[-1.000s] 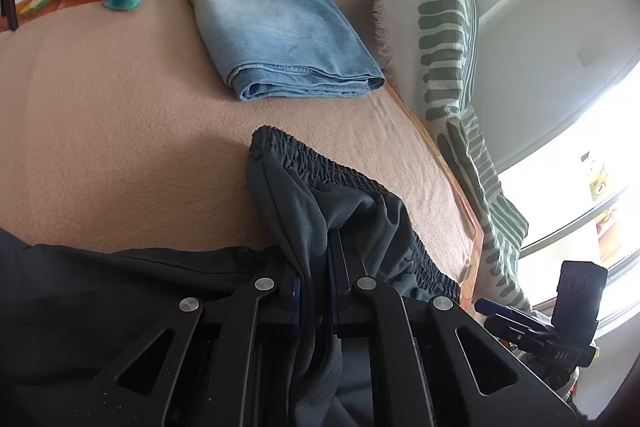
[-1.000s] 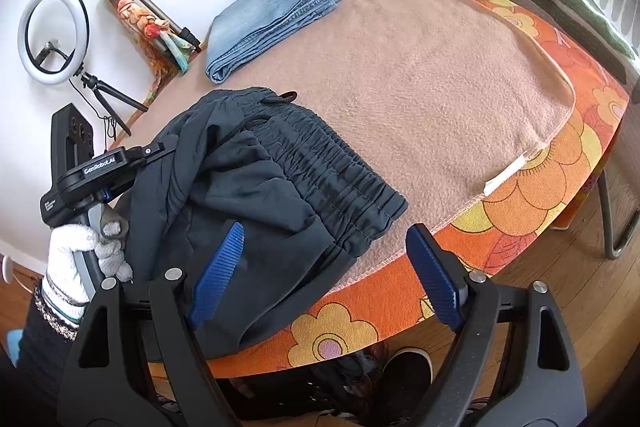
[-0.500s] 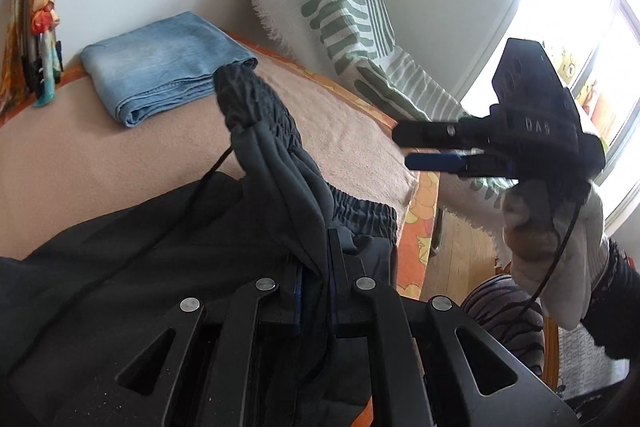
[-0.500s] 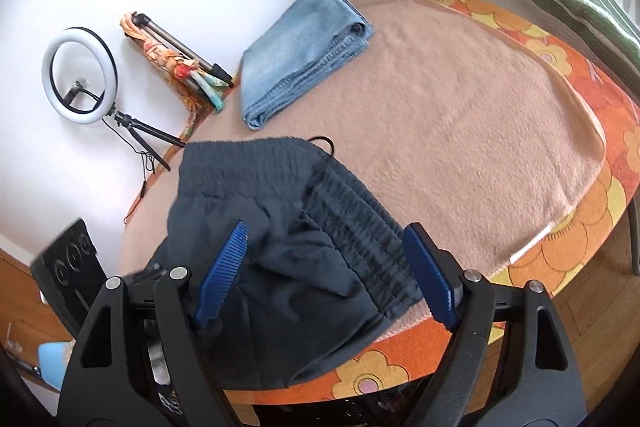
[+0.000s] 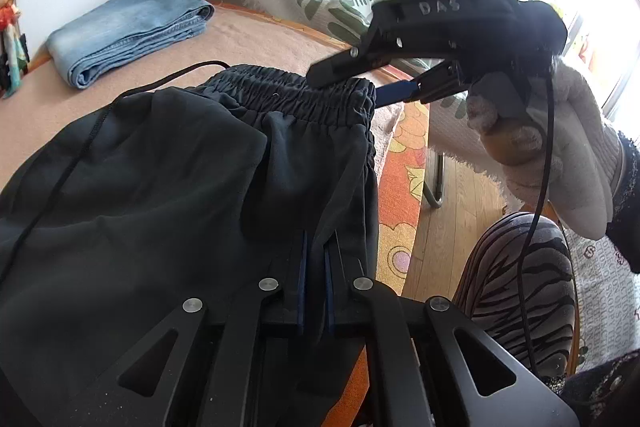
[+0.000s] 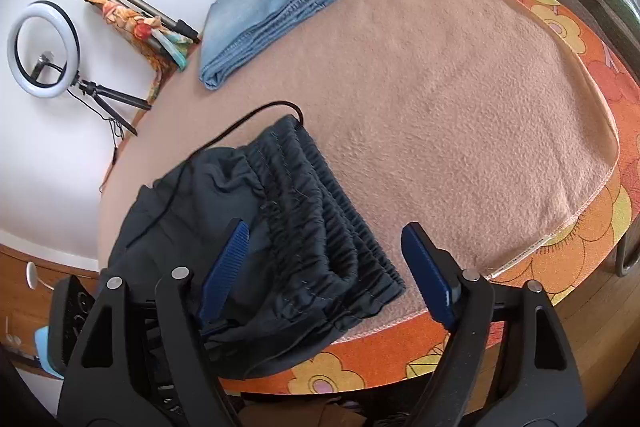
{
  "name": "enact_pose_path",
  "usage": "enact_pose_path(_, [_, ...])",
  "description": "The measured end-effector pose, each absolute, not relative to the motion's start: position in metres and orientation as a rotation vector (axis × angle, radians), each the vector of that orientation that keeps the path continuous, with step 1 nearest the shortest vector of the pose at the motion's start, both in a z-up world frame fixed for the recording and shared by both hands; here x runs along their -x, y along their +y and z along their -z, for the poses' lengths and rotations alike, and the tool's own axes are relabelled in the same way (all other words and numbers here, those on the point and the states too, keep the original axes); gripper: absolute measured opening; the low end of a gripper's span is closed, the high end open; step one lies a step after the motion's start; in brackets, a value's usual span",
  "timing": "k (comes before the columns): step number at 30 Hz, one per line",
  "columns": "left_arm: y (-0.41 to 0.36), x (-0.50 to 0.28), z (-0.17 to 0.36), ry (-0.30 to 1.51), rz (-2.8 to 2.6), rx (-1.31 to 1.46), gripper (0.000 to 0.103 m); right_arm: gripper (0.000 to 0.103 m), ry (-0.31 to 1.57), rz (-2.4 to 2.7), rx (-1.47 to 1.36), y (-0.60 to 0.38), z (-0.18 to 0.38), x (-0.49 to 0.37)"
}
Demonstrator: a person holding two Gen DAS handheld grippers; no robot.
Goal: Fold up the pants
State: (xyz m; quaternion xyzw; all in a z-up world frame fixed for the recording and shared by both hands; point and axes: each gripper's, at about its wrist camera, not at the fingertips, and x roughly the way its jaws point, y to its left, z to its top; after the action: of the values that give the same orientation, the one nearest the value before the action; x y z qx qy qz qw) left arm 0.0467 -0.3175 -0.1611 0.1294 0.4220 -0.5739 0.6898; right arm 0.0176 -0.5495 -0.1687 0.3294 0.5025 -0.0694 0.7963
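Left wrist: left gripper [image 5: 314,259] clamped on a fold of dark pants [image 5: 180,179] lying on the tan blanket [image 5: 256,39]; gathered waistband ran across, facing jeans [image 5: 128,27].

Right wrist: right gripper [image 6: 324,267] apart, jaws just closing, astride the waistband, pads clear. Pants [image 6: 256,227] bunched at table's near edge.

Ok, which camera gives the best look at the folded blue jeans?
The right wrist view: the folded blue jeans lie fully visible from above on the beige blanket, folded edges clear. The left wrist view shows the same jeans lower and side-on, near the frame edge.
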Motion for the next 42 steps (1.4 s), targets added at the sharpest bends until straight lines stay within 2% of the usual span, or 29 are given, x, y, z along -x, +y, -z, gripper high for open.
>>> enact_pose_path(1, [-0.317,-0.046,0.161,0.943,1.284,-0.285,0.005,0.060,1.102,0.144,-0.706,-0.549,0.175,-0.018])
enact_pose_path(4, [-0.317,-0.046,0.159,0.940,1.289,-0.293,0.004,0.034,1.133,0.129,-0.707,-0.546,0.185,-0.017])
enact_pose_path(7, [-0.314,-0.041,0.153,0.936,1.304,-0.292,0.003,0.025,1.119,0.121,-0.702,-0.546,0.177,-0.015])
enact_pose_path(11, [-0.313,-0.025,0.147,0.915,1.342,-0.307,0.003,0.023,1.112,0.078,-0.718,-0.553,0.163,-0.005])
enact_pose_path(14, [-0.319,-0.017,0.156,0.923,1.346,-0.343,0.003,0.028,1.136,0.071,-0.661,-0.553,0.166,-0.003])
enact_pose_path(16, [-0.319,-0.016,0.164,0.950,1.340,-0.334,0.003,0.044,1.135,0.086,-0.657,-0.557,0.170,-0.005])
enact_pose_path(18, [-0.318,-0.015,0.169,0.966,1.331,-0.322,0.003,0.056,1.095,0.105,-0.611,-0.564,0.168,-0.011])
enact_pose_path(20, [-0.317,-0.014,0.170,0.978,1.330,-0.308,0.003,0.060,1.059,0.129,-0.552,-0.569,0.164,-0.021])
enact_pose_path(22, [-0.316,-0.014,0.169,0.985,1.323,-0.300,0.003,0.073,1.042,0.104,-0.540,-0.574,0.163,-0.036])
enact_pose_path(24, [-0.312,-0.014,0.165,0.982,1.308,-0.292,0.004,0.080,1.044,0.048,-0.543,-0.575,0.168,-0.055])
enact_pose_path(27, [-0.293,-0.013,0.154,0.989,1.269,-0.272,0.013,0.080,1.065,-0.023,-0.521,-0.567,0.177,-0.079])
enact_pose_path(31, [-0.236,-0.016,0.128,0.957,1.188,-0.221,0.014,0.080,1.095,-0.101,-0.500,-0.557,0.191,-0.095])
enact_pose_path(33, [-0.196,-0.022,0.116,0.943,1.122,-0.180,0.020,0.080,1.081,-0.128,-0.504,-0.555,0.193,-0.097])
enact_pose_path(36, [-0.137,-0.032,0.106,0.946,1.006,-0.146,0.022,0.080,1.068,-0.194,-0.553,-0.556,0.195,-0.095])
enact_pose_path(38, [-0.111,-0.032,0.107,0.963,0.941,-0.190,0.027,0.078,1.071,-0.184,-0.516,-0.553,0.194,-0.093])
enact_pose_path(42, [-0.086,-0.024,0.118,0.987,0.870,-0.314,0.029,0.076,1.079,-0.122,-0.405,-0.543,0.183,-0.087])
